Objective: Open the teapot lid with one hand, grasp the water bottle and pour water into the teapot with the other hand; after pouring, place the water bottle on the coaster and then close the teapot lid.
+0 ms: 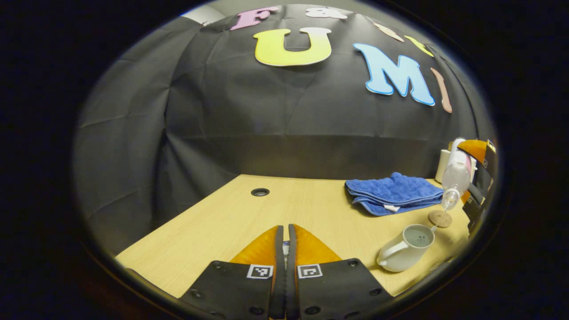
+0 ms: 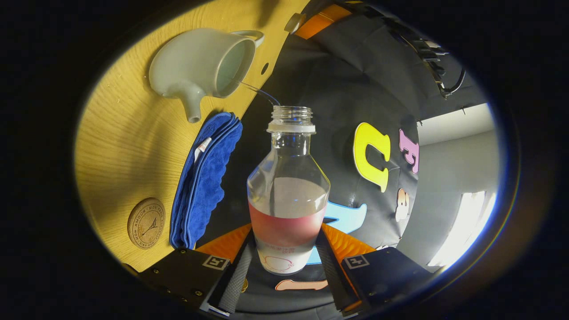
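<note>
Clear water bottle (image 2: 288, 191) tipped, thin stream running into the open white teapot (image 1: 405, 247) — round cork coaster (image 1: 440, 218) just behind.

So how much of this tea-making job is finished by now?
About halfway. Done: the teapot stands open, its lid off. In hand: the right gripper holds the water bottle tilted, and a thin stream runs from its mouth into the pot. The left gripper is nearly shut; something small sits between its fingers, likely the lid. Left: set the bottle on the cork coaster and close the lid.
</note>
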The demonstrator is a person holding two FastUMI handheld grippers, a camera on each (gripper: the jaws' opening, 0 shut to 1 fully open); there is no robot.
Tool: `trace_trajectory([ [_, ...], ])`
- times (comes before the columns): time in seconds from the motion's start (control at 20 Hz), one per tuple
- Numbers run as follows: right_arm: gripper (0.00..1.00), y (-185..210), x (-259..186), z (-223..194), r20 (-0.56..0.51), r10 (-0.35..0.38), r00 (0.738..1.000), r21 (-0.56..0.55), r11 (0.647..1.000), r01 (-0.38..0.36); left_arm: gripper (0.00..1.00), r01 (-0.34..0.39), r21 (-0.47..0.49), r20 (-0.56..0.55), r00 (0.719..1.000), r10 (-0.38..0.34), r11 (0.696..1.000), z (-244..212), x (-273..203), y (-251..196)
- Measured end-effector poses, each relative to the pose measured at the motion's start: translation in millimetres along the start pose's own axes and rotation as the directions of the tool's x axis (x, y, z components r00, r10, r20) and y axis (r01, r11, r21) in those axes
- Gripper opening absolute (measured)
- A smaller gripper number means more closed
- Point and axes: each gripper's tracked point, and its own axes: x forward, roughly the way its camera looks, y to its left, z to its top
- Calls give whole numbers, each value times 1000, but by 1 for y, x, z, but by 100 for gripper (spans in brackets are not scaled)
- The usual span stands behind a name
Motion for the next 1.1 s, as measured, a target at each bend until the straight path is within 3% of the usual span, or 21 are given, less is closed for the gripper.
trace_trajectory([
  [1.1, 78, -9, 6, 3, 31, -45, 998, -42, 998, 46, 7, 8, 10, -8, 1000, -8, 1000, -1, 0, 0],
])
